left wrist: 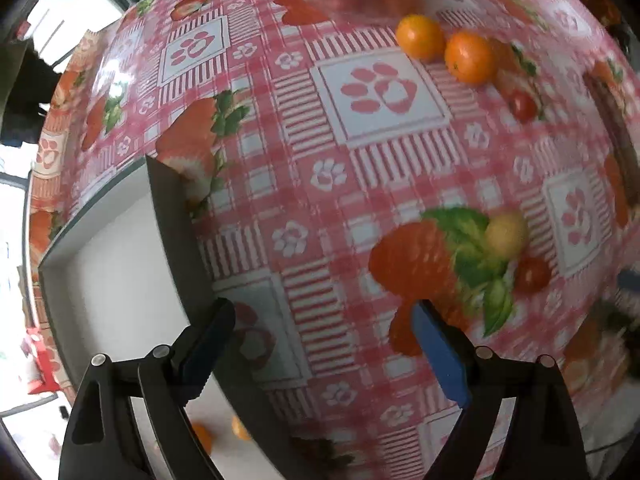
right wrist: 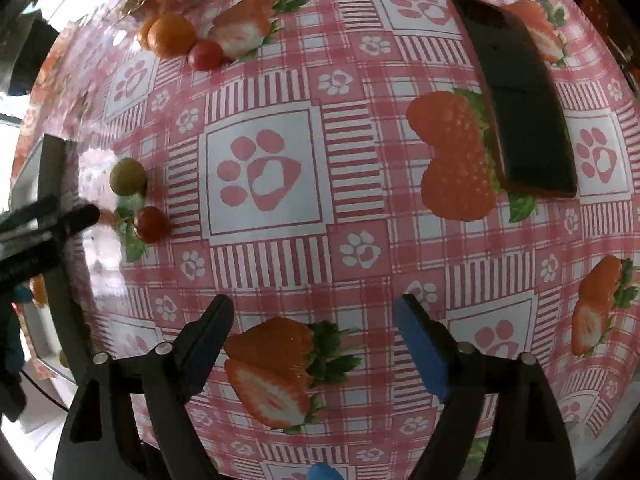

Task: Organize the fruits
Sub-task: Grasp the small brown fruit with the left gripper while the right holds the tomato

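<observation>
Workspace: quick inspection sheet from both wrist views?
Surface: table under a pink checked cloth with strawberry and paw prints.
Job's things: two oranges, two cherry tomatoes, one yellow-green fruit loose on the cloth; clear fruit container at the far edge; white tray at left holding orange pieces.
Clutter: dark phone-like slab.
Grippers: left tool open, empty; right tool open, empty.
Cables: thin cord, low left in the right wrist view.
Surroundings: bright windows at left; blurred.
</observation>
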Action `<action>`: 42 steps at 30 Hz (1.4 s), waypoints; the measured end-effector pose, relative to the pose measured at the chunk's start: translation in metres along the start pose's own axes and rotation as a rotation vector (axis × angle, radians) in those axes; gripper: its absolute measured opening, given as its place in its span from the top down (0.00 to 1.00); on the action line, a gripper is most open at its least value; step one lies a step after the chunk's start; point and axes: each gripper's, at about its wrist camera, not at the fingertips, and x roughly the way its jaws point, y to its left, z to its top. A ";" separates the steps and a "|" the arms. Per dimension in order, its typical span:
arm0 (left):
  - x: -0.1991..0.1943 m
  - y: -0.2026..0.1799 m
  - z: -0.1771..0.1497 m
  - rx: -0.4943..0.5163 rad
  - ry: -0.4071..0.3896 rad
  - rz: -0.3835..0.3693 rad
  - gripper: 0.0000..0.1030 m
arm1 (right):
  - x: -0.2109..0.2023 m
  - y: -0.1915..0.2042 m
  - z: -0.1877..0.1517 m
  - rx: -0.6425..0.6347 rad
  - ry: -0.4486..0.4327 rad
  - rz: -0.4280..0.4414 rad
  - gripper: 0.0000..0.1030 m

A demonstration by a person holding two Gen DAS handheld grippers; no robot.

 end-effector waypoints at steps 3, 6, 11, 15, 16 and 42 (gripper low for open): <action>0.000 -0.002 0.022 0.011 -0.011 -0.032 0.12 | 0.010 0.008 -0.002 -0.034 0.030 -0.021 0.00; 0.000 -0.016 0.032 0.045 -0.014 -0.037 0.12 | 0.017 0.019 -0.005 -0.074 0.038 -0.084 0.00; 0.015 -0.021 0.041 0.019 0.027 -0.042 0.02 | 0.024 0.028 -0.010 -0.105 0.020 -0.125 0.00; 0.024 -0.011 0.038 -0.051 0.040 -0.083 0.00 | 0.023 0.026 -0.017 -0.103 -0.003 -0.125 0.00; 0.025 -0.008 0.040 -0.048 0.033 -0.077 0.00 | 0.023 0.026 -0.019 -0.104 -0.011 -0.125 0.00; 0.002 -0.092 0.064 0.092 -0.008 -0.093 0.32 | -0.023 0.010 -0.057 -0.065 -0.024 -0.017 0.00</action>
